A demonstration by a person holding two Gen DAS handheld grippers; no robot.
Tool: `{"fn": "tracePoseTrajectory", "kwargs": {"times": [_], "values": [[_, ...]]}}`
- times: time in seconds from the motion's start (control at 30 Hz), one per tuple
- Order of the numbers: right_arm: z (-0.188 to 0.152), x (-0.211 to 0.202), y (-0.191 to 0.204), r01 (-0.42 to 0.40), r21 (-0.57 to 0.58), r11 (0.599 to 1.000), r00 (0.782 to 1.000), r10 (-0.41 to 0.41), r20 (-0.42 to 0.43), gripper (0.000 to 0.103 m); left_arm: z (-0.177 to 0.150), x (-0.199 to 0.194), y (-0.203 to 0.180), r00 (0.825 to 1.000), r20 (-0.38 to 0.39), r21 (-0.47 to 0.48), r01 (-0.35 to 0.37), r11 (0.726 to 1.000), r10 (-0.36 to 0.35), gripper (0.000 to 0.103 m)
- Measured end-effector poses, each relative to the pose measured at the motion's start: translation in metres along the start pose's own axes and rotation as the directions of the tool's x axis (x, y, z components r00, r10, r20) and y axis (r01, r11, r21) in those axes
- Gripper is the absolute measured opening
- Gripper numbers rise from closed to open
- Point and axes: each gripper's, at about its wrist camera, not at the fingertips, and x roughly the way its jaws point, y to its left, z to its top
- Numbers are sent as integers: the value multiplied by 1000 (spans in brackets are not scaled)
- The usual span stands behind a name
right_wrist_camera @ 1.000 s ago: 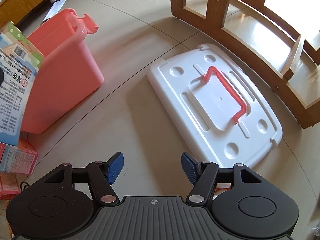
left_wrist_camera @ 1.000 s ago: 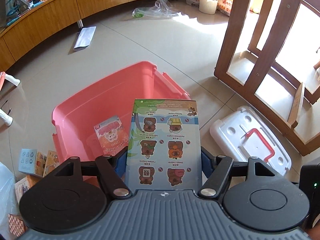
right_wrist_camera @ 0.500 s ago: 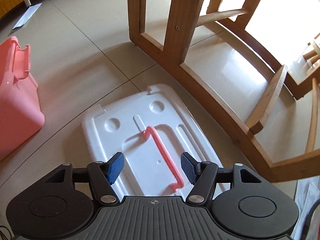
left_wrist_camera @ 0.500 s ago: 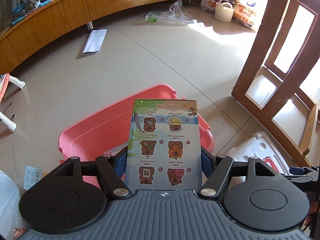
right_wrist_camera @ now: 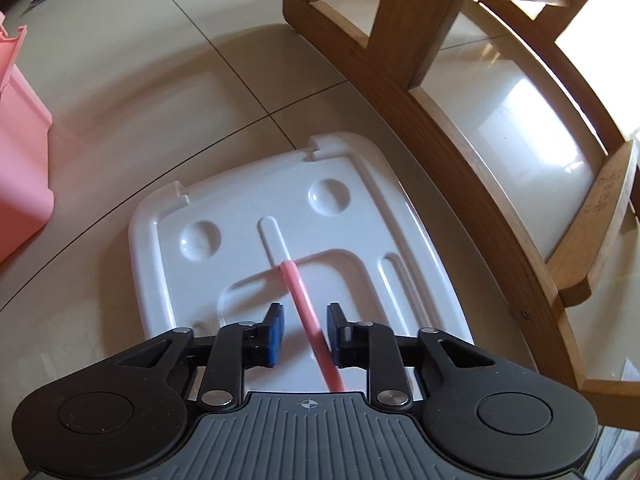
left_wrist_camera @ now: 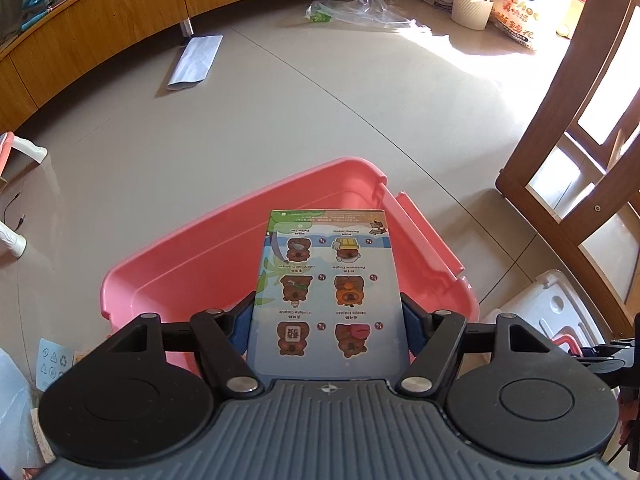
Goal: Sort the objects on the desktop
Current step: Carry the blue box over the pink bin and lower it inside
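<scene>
My left gripper (left_wrist_camera: 326, 320) is shut on a flat blue picture box with bear drawings (left_wrist_camera: 324, 280) and holds it upright above the pink plastic bin (left_wrist_camera: 192, 256) on the floor. My right gripper (right_wrist_camera: 305, 322) is low over the white bin lid (right_wrist_camera: 224, 264). Its jaws are partly closed around the lid's pink handle (right_wrist_camera: 310, 320), which runs between the blue pads; the right pad touches it, the left pad stands a little apart. The bin's corner shows at the left of the right wrist view (right_wrist_camera: 20, 152).
A wooden chair frame (right_wrist_camera: 440, 120) stands right of the lid, also in the left wrist view (left_wrist_camera: 560, 160). A wooden cabinet (left_wrist_camera: 120, 32), a paper sheet (left_wrist_camera: 196, 60), plastic bags (left_wrist_camera: 360, 8) and a white basket (left_wrist_camera: 472, 8) lie beyond. Small boxes (left_wrist_camera: 52, 360) sit left of the bin.
My right gripper moved down onto the white lid and its jaws narrowed around the pink handle. My left gripper lifted the picture box a little higher over the bin.
</scene>
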Motion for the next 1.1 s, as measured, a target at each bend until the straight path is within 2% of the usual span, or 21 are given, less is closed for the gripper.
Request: {"fn": "tracePoseTrajectory", "kwargs": {"times": [0.2, 0.33, 0.47, 0.6, 0.73, 1.1], "values": [[9, 6, 30, 16, -150, 988, 999, -10, 40, 10, 3, 5, 0, 1000, -1, 6, 2, 1000, -2, 71], [19, 9, 50, -14, -193, 981, 998, 26, 59, 8, 4, 9, 1, 1000, -2, 7, 5, 1000, -5, 71], [30, 10, 70, -11, -232, 973, 996, 31, 85, 8, 6, 15, 3, 1000, 2, 4, 7, 1000, -7, 71], [41, 12, 81, -41, -233, 972, 993, 65, 98, 7, 10, 22, 4, 1000, 9, 6, 5, 1000, -5, 71], [49, 13, 86, -55, -240, 969, 993, 78, 85, 8, 13, 29, 8, 999, 22, -33, 25, 999, -24, 71], [38, 11, 81, -72, -191, 979, 994, 86, 65, 10, 7, 71, 4, 999, 3, -43, 46, 998, -46, 71]]}}
